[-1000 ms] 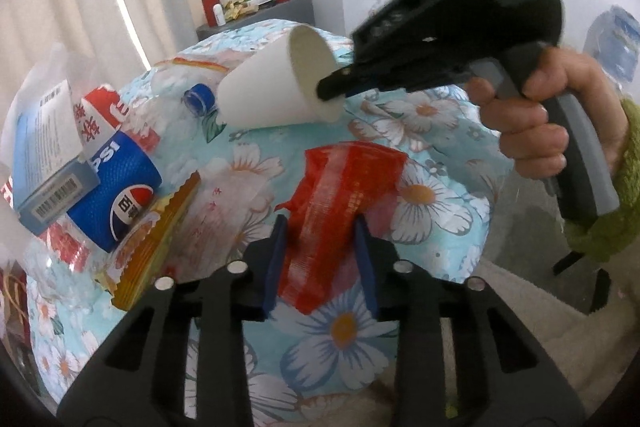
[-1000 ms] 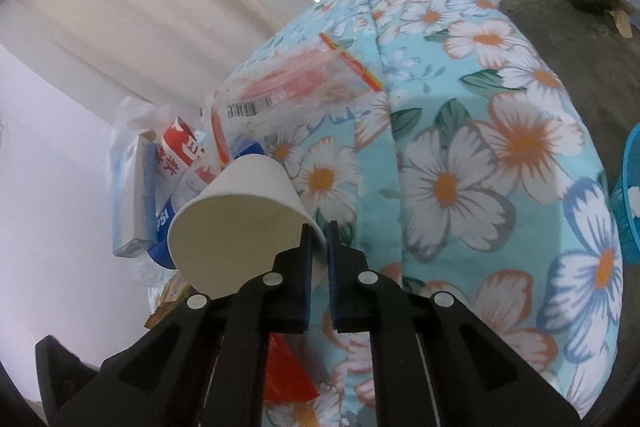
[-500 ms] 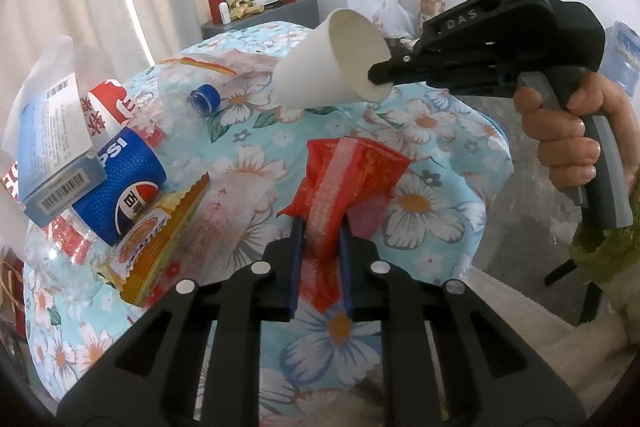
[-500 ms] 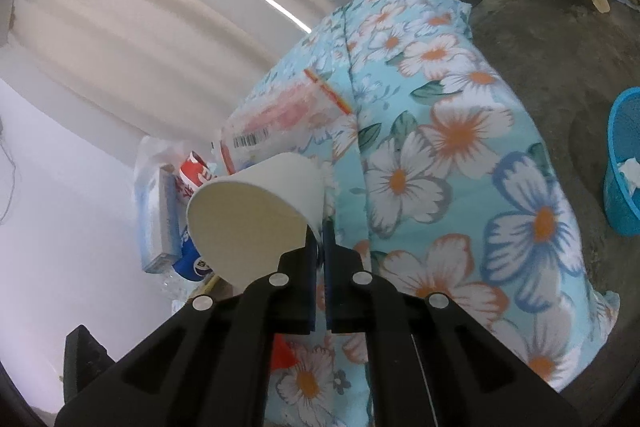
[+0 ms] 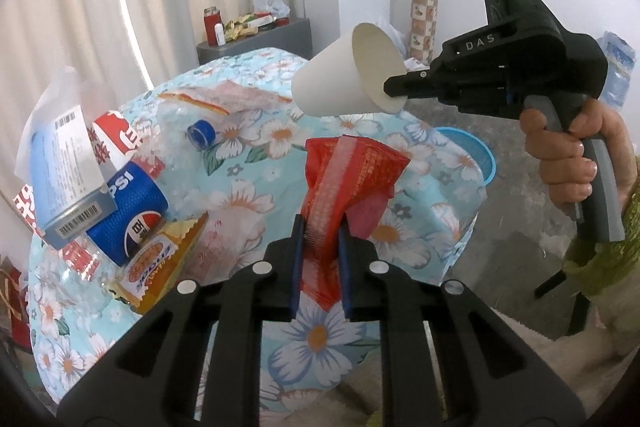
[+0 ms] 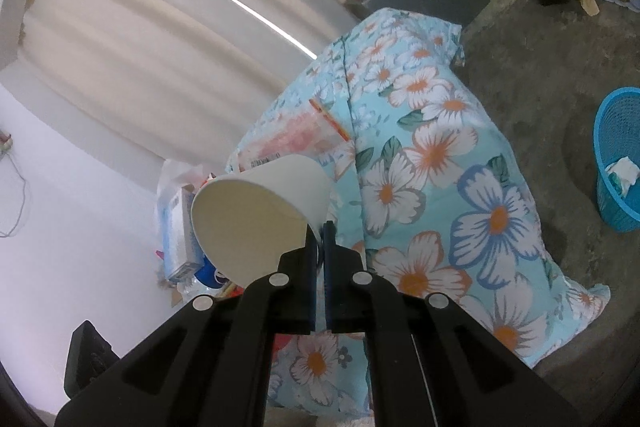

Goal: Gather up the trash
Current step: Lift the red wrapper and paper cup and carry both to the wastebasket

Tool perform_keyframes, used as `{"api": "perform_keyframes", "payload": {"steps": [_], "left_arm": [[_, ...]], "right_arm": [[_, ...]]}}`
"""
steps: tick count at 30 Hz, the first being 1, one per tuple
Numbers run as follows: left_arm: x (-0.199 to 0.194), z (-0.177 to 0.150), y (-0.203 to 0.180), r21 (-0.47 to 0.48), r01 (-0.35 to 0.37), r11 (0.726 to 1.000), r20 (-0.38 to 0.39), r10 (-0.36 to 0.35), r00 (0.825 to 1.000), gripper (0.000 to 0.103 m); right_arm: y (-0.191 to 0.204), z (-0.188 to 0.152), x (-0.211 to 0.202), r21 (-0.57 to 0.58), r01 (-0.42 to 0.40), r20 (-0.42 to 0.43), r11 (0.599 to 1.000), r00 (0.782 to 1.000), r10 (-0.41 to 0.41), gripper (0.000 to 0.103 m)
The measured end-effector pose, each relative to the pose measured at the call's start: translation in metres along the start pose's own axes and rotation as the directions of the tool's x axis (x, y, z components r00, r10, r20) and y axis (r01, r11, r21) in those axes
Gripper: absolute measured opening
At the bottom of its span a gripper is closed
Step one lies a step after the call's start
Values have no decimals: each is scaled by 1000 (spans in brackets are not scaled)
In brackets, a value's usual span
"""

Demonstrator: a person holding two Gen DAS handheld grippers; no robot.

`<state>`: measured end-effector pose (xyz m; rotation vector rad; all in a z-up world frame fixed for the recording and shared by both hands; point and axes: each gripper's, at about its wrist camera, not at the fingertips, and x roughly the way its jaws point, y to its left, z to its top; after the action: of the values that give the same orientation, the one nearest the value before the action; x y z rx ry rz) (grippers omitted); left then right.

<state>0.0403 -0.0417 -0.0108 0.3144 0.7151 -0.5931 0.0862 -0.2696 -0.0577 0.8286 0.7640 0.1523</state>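
My left gripper [image 5: 320, 227] is shut on a red plastic wrapper [image 5: 348, 171] and holds it just above the floral tablecloth [image 5: 256, 195]. My right gripper [image 6: 319, 231] is shut on the rim of a white paper cup [image 6: 260, 211], held in the air above the table; it also shows in the left wrist view [image 5: 344, 83], with the right gripper [image 5: 396, 91] pinching its lip. A blue mesh trash basket [image 6: 620, 171] stands on the floor to the right of the table, with some white paper inside.
On the table's left lie a Pepsi bottle [image 5: 132, 211], a clear crushed bottle with a blue cap [image 5: 200, 135], a tissue box [image 5: 60, 163], an orange snack packet [image 5: 160, 259] and a clear printed bag [image 5: 224, 99]. A grey cabinet [image 5: 256, 39] stands behind.
The left gripper closed on the red wrapper and lifted it. The right gripper raised the paper cup up and away from the table, toward the right.
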Motion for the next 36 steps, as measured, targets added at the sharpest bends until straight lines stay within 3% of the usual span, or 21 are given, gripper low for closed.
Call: {"api": "perform_keyframes", "payload": {"steps": [36], "left_arm": [[-19,41,-29,41,33,999,106,-37,994,13]], "right_arm": [[-11,9,-79,29,-45,168,999,985,39,3]]}}
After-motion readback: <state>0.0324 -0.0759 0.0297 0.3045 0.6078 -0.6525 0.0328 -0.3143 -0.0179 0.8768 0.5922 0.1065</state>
